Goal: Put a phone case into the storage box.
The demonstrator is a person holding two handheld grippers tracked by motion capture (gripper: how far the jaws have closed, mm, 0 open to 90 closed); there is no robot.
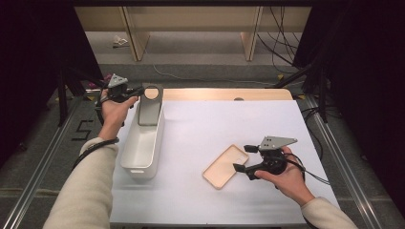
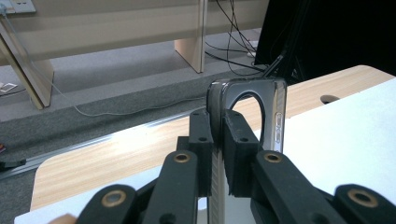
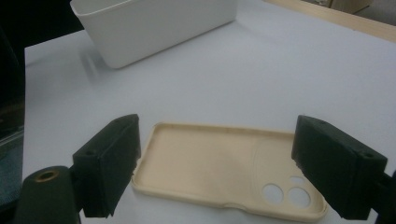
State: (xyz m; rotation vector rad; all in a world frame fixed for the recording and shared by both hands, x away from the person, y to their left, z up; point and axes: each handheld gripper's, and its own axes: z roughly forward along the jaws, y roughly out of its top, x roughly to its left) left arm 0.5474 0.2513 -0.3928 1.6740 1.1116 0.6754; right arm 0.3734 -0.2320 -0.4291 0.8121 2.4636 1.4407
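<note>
Two phone cases, we count. Our left gripper, jaws clamped on the grey case, holds it upright over the white bin: drop pending. Our right gripper stands wide open, beige case lying between its jaws, ungrasped.

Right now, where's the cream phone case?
High view: the cream phone case lies open side up on the white table, right of the white bin. The right gripper stands open, a jaw at each end of it.
</note>
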